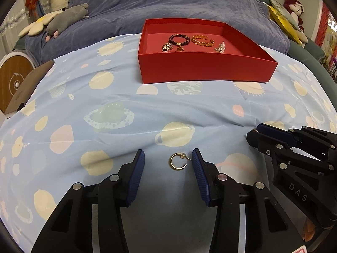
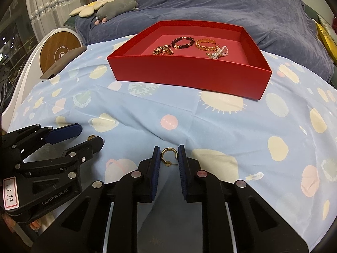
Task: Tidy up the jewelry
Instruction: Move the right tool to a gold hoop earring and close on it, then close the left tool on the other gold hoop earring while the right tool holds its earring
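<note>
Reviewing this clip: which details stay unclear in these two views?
- Left wrist view: the red box front wall hides the near floor and the lower edges of the jewelry pieces.
- Right wrist view: the left gripper covers most of its gold earring.
- Right wrist view: whether the right gripper touches its earring is unclear.

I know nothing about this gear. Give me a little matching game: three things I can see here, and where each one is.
Things:
1. dark bead bracelet
2. gold hoop earring
3. grey plush toy

Places:
A. on the blue blanket, beyond the box
B. inside the red box
C. on the patterned sheet, between the fingers of the left tongs

Pairs: 1-B, 2-C, 3-A
</note>
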A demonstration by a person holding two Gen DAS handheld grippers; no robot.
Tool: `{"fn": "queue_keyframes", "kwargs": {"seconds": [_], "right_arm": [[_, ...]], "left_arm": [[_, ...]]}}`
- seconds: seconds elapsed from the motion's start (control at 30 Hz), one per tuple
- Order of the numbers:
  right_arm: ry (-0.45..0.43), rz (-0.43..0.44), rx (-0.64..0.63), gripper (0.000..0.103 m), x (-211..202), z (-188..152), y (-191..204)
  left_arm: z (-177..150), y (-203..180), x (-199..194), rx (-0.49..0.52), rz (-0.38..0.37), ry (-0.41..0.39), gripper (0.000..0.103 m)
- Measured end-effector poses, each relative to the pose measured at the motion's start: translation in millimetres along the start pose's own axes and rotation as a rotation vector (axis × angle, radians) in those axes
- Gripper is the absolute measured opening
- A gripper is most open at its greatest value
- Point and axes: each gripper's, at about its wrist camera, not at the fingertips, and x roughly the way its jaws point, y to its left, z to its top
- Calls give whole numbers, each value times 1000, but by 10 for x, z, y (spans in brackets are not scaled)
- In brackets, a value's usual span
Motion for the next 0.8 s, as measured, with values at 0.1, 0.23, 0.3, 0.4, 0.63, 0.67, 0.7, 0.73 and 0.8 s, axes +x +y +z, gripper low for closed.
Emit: {"fn": "queue_keyframes", "kwargs": {"seconds": [0.1,0.23,0.3,0.4,0.63,0.67,0.7,0.73,0.8], "right_arm": [[2,3,-2,17,-9,-12,3],[4,7,1,17,-20,-17,-4],[6,10,4,17,-24,-17,-11],[11,18,15,17,-35,-27,-25],[28,39,37,17,-120,-120,-97],[30,40,38,17,-136,-137,-105],[31,42,42,17,-153,-154,-118],[32,46,46,17,-172,-172,-132],[37,51,51,17,-200,-204,-159]], "left_arm": [[1,-11,-1,3,5,0,43],[0,-15,-1,4,7,0,42],[1,-17,-1,4,7,1,42],[-6,-15,-4,-1,5,5,43],[-68,36,-39,-9,6,13,53],[-79,44,-45,-13,8,14,58],[-95,56,-49,-17,9,14,60],[-110,61,-57,-16,7,12,61],[-135,59,-68,-10,11,9,65]]}}
